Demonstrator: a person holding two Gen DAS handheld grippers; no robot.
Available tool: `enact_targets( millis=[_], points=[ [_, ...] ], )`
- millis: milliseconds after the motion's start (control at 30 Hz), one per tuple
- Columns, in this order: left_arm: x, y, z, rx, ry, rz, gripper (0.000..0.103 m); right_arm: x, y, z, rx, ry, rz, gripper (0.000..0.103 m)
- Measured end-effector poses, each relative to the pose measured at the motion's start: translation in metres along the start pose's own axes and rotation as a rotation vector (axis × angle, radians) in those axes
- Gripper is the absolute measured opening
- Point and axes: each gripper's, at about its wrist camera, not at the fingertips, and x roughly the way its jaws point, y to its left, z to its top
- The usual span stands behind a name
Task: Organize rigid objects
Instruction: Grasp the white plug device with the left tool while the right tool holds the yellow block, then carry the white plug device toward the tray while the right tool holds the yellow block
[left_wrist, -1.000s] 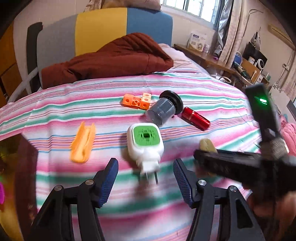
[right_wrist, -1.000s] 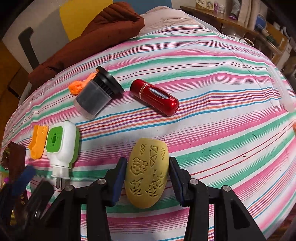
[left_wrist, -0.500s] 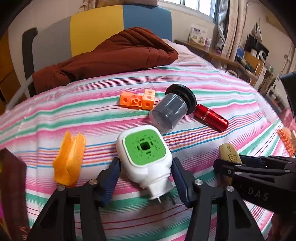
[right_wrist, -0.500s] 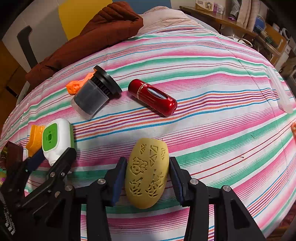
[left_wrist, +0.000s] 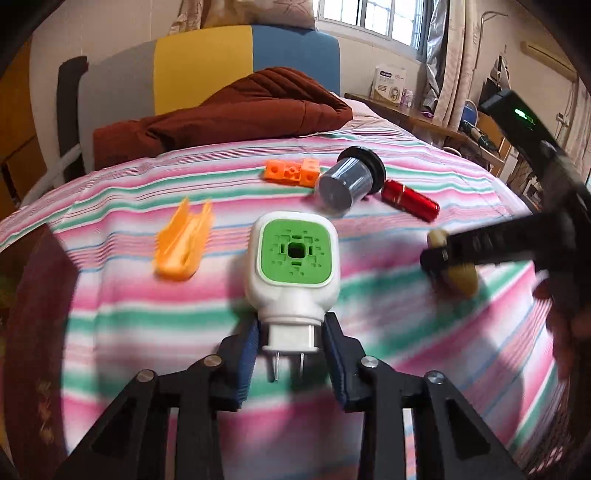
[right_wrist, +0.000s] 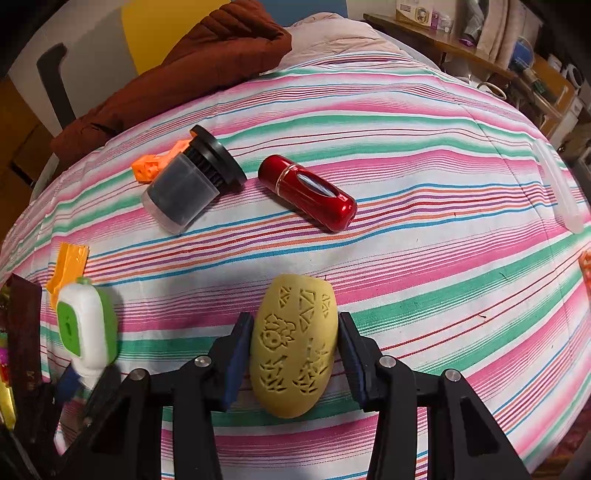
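A white plug-in device with a green face (left_wrist: 293, 266) lies on the striped bedspread (left_wrist: 110, 325), prongs toward me. My left gripper (left_wrist: 291, 334) has its jaws closing on the device's neck, and the blue pads (left_wrist: 249, 354) touch both sides. That device (right_wrist: 86, 328) shows blurred at the left of the right wrist view. My right gripper (right_wrist: 293, 326) is shut on a yellow carved egg-shaped object (right_wrist: 293, 350) low over the bedspread. The right gripper (left_wrist: 443, 254) and the yellow object (left_wrist: 461, 280) also show at the right of the left wrist view.
Beyond lie an orange clip (left_wrist: 184, 240), orange blocks (left_wrist: 291, 171), a grey canister with a black lid (right_wrist: 188, 188) and a red cylinder (right_wrist: 306, 192). A brown quilt (left_wrist: 229, 110) covers the far end. A clear tube (right_wrist: 557, 188) lies at the right, a dark box (left_wrist: 33, 314) at the left.
My left gripper moved forward and down over the plug-in device, and its jaws narrowed from wide open onto the device's neck. The right gripper kept still with the yellow object.
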Motion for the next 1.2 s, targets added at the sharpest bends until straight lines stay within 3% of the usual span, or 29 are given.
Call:
enact_targets(
  millis=[167, 267, 333, 467, 567, 667, 900, 933, 1033, 1200],
  points=[
    [-0.024, -0.002, -0.026, 0.046, -0.034, 0.021, 0.034, -0.002, -0.002, 0.0, -0.005, -0.003, -0.003, 0.047],
    [-0.031, -0.001, -0.028, 0.028, -0.021, -0.013, 0.049, -0.001, -0.005, 0.0, -0.006, -0.004, -0.003, 0.047],
    [-0.033, -0.003, -0.02, 0.009, -0.013, -0.041, 0.051, -0.002, -0.005, 0.0, -0.013, -0.004, -0.009, 0.047],
    [-0.026, -0.008, -0.004, 0.023, -0.01, 0.001, 0.06, 0.008, -0.002, 0.005, -0.018, -0.006, -0.011, 0.047],
    [-0.007, -0.003, 0.008, 0.005, 0.044, 0.068, 0.06, 0.008, -0.003, 0.005, -0.017, -0.007, -0.009, 0.047],
    [0.003, 0.01, 0.013, -0.061, 0.062, 0.045, 0.061, 0.007, -0.001, 0.005, -0.022, -0.008, -0.014, 0.047],
    [0.003, 0.002, 0.019, 0.025, 0.012, 0.038, 0.058, 0.009, 0.0, 0.005, -0.026, -0.008, -0.014, 0.049],
    [0.005, 0.003, 0.018, 0.02, 0.013, 0.017, 0.054, 0.009, 0.0, 0.005, -0.026, -0.009, -0.014, 0.049],
    [0.004, 0.012, 0.015, -0.017, -0.001, -0.026, 0.054, 0.01, 0.0, 0.005, -0.025, -0.01, -0.017, 0.047],
    [-0.007, 0.023, 0.001, -0.066, -0.03, -0.022, 0.053, 0.01, 0.002, 0.005, -0.03, -0.013, -0.022, 0.046]
  ],
)
